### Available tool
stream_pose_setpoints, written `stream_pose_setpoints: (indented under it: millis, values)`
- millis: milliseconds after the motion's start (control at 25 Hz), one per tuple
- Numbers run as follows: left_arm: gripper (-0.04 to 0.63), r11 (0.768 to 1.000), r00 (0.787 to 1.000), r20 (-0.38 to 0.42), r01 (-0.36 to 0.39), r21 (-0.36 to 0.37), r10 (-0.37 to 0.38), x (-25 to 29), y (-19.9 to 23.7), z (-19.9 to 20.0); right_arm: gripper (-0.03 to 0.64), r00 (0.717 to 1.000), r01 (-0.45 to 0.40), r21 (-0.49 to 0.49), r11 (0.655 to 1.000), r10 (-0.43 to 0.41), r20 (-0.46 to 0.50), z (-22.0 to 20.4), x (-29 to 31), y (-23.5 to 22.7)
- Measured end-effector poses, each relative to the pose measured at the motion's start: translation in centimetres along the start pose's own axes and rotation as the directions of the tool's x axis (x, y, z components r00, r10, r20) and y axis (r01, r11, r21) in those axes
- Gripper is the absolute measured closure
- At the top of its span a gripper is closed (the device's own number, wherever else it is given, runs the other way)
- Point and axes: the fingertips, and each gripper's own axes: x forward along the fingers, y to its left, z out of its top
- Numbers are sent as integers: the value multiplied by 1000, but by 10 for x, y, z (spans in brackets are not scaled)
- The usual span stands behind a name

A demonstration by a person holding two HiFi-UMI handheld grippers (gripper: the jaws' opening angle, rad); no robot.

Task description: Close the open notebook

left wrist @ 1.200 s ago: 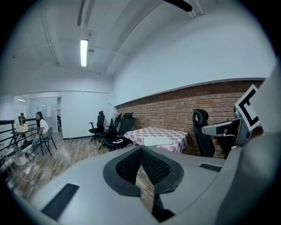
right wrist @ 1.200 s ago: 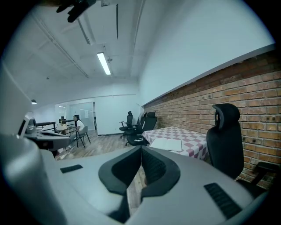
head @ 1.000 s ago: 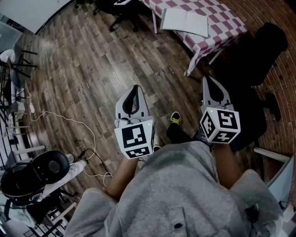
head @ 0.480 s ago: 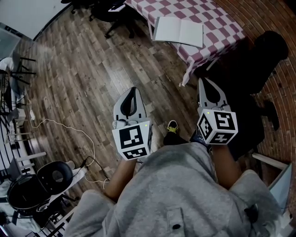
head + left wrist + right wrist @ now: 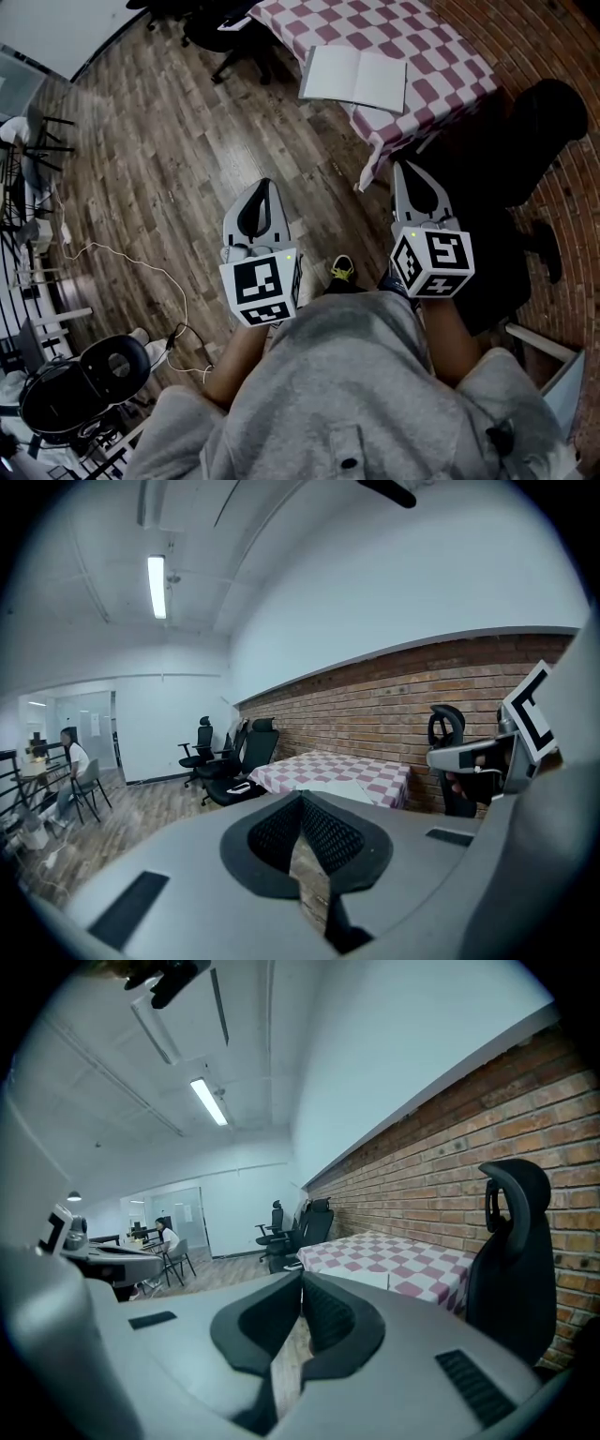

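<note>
Wood floor (image 5: pixel 178 141) separated us from the desk (image 5: pixel 441 52); open notebook (image 5: pixel 354 79) lay at its near edge. Left gripper (image 5: pixel 266 186) and right gripper (image 5: pixel 405 169) jaws were closed, empty (blunt push could've slid it off).

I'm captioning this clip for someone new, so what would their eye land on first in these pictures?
First, the white open notebook lying flat on the red-and-white checked table at the top of the head view, near the brick wall. Next, the left tool and right tool, each carrying a black-and-white marker cube, held out over the wood floor short of the table, both shut and empty.
</note>
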Motion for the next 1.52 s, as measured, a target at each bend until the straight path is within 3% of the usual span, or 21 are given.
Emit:
stream_pose_setpoints:
  millis: [600,1120,1520]
  values:
    - [588,1000,1000,4,-18,18,18,23,-23,17,592,999,-24,28,999,23,25,14,11,-32]
    - [586,1000,1000,8,19,-15,-19,39,-26,19,592,999,-20,28,999,19,25,16,22,-37]
    - [586,997,999,-9,46,-60,-47,92,-12,19,592,1000,4,23,1000,-4,-8,16,65,-48]
